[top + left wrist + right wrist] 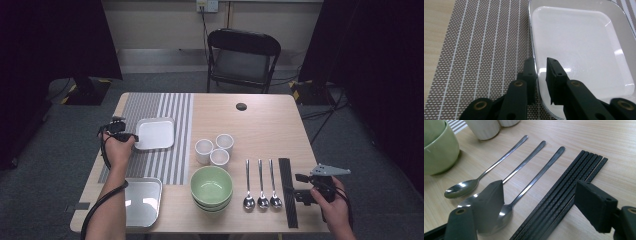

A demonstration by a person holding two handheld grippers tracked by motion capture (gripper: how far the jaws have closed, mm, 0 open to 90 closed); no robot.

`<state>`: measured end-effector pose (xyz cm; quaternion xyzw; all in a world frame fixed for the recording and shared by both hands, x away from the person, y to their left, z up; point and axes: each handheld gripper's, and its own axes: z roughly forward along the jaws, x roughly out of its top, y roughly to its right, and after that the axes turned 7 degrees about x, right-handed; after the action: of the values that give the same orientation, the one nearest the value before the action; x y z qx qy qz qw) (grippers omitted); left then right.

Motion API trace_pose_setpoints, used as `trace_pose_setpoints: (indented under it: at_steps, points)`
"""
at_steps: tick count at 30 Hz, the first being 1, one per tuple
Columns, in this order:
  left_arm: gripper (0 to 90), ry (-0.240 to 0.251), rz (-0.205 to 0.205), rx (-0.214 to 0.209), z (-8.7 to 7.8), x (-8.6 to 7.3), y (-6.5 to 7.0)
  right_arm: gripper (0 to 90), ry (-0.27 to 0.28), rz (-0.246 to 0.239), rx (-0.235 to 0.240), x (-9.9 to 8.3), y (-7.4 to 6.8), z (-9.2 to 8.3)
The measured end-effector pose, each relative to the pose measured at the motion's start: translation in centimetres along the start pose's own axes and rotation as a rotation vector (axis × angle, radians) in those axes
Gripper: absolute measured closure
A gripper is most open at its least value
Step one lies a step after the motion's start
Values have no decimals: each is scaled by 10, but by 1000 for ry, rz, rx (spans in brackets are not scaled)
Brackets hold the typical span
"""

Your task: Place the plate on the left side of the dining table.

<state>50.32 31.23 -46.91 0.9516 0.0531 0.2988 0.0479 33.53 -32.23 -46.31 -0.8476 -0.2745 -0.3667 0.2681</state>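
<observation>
**Left claw on the near rim of the square plate**

On the grey striped woven placemat [165, 135] that covers the left part of the light wooden worktop [260, 130], everything here can be placed from that mat. The white square ceramic plate [155, 133] lies flat near the mat's far-left corner, its left edge turned toward the left claw [541, 72]. That claw reaches in from the mat's left border, and its jaws straddle the plate's rim, one outside over the weave, one inside over the glaze, drawn narrow around the edge. I judge it a grip on the rim, though whether the pads press fully is hard to tell. The rim runs across the line of the jaws, so a lift or slide would pivot on this one edge. The left hand is clearly the nearer; the right claw [539, 205] hovers well off to the mat's right, jaws spread wide over black chopsticks [564, 195] and a steel spoon [524, 195], holding nothing.

The plate is glossy, shallow, round-cornered, empty, with bright glints on its floor.
</observation>
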Motion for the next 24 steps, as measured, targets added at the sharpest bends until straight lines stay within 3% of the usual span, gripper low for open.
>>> trace_pose_setpoints:
  at_steps: [6, 10, 15, 24]
  points:
    - [855, -4, -30, 2, 2, -2, -2, 231, 3, 1, -6, 0, 1, -1]
    - [869, -1, -60, -27, 3, -1, -6, 232, -1, 0, -3, -1, 0, -1]
    - [878, 6, -37, -15, 4, 2, -10, 231, -3, 2, -4, -1, -2, -1]
    - [880, 21, -46, -10, 6, 9, -15, 231, -11, 9, -5, -3, 0, -1]
